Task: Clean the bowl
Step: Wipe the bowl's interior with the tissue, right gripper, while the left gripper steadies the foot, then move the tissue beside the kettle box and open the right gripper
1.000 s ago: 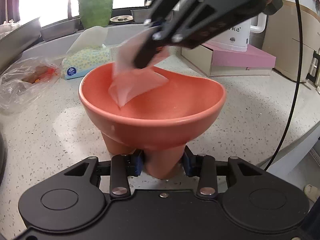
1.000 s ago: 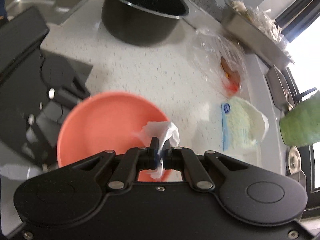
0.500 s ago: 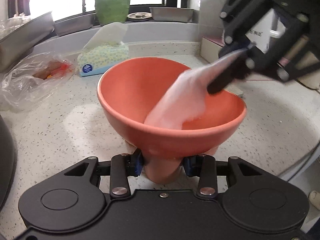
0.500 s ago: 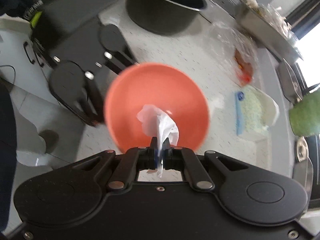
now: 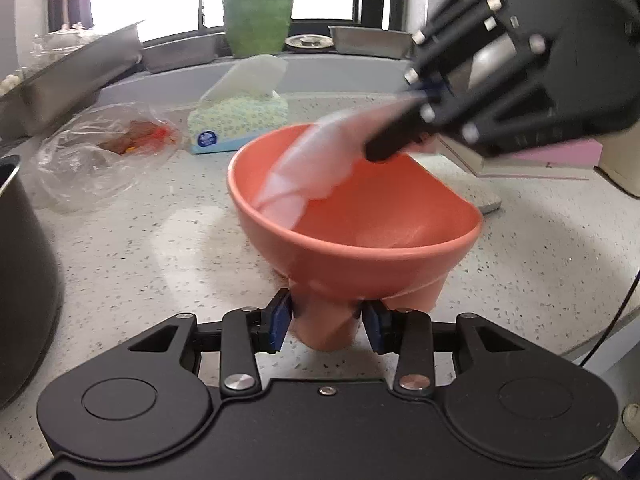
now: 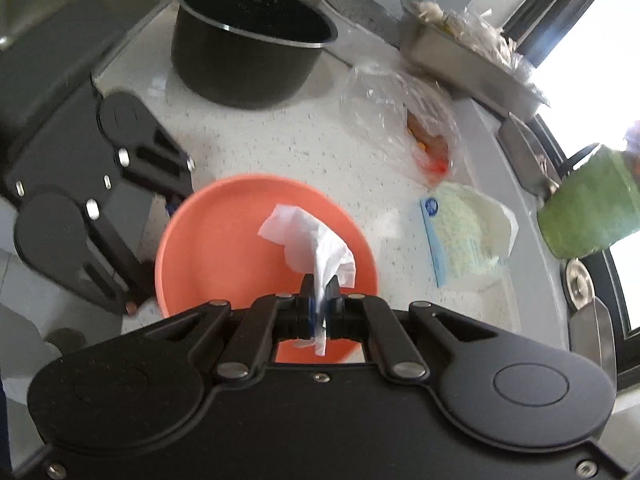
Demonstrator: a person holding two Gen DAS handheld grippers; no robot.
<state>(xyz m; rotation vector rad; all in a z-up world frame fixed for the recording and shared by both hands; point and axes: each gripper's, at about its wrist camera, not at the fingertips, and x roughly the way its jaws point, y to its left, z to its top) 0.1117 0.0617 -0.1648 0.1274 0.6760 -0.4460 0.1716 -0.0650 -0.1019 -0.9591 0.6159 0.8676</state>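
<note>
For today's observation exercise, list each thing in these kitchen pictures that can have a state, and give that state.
Bowl: upright, foot gripped by the left tongs.
Tissue: pinched in the right tongs, hanging into the bowl.
Tissue pack: open, a sheet sticking up.
Black pot: upright, uncovered, looks empty.
Plastic bag: crumpled, food inside.

The speckled white surface [image 5: 132,248] carries an orange bowl [image 5: 360,236] on its foot, a black pot [image 6: 252,44], a crumpled clear plastic bag [image 5: 96,152], a tissue pack [image 5: 240,120] and a pink-topped box [image 5: 560,156].
</note>
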